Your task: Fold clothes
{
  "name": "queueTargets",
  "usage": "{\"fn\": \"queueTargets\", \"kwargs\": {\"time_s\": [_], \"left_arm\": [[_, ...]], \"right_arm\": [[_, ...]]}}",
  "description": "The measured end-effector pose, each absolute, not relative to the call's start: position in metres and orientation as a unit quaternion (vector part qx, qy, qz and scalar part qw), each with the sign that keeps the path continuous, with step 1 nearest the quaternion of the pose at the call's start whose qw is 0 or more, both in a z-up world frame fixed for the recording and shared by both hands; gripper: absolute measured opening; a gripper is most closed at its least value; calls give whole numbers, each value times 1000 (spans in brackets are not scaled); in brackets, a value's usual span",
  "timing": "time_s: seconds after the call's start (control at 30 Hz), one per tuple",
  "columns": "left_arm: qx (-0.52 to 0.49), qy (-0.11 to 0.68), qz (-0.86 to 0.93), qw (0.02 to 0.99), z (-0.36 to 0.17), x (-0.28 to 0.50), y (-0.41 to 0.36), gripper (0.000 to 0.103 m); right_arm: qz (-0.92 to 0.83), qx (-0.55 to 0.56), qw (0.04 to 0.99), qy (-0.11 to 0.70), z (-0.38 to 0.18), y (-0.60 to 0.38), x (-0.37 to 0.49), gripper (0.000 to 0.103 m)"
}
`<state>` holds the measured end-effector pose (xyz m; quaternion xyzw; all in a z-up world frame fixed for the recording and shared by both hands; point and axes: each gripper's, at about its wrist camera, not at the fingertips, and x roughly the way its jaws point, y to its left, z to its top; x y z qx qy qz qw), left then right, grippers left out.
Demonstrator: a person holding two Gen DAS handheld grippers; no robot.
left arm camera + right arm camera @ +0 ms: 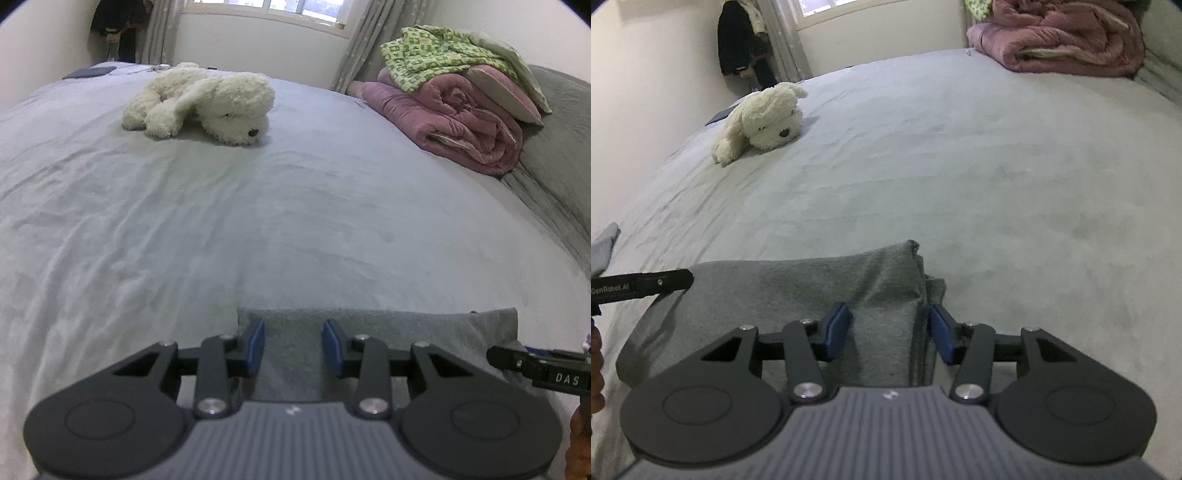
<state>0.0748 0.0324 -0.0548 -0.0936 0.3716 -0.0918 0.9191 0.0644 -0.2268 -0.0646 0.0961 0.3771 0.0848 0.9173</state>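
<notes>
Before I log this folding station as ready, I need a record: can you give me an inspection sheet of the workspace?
Surface: bed sheet, pale grey, lightly wrinkled.
Job's things: grey garment, folded, at the near edge under both grippers.
Clutter: white plush dog; pink quilt with a green patterned cloth on top; dark flat item at the far corner.
Grippers: left gripper open over the garment; right gripper open, straddling its folded edge.
Cables: nothing seen.
Surroundings: window, curtains, dark clothes hanging.
</notes>
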Motion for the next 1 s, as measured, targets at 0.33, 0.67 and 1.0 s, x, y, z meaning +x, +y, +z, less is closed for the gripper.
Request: {"fn": "queueTargets", "kwargs": {"time_s": [0.33,0.67,1.0], "left_arm": [[-115,369,-89,918,-47,73,53,40],[-111,396,-66,909,-56,80,57,47],[-133,399,-62,905,-44,71,71,48]], "right_arm": [[66,56,924,372,-55,-222,50,51],[58,50,922,380,-60,-221,52,55],[60,49,927,367,-42,-224,43,55]]}}
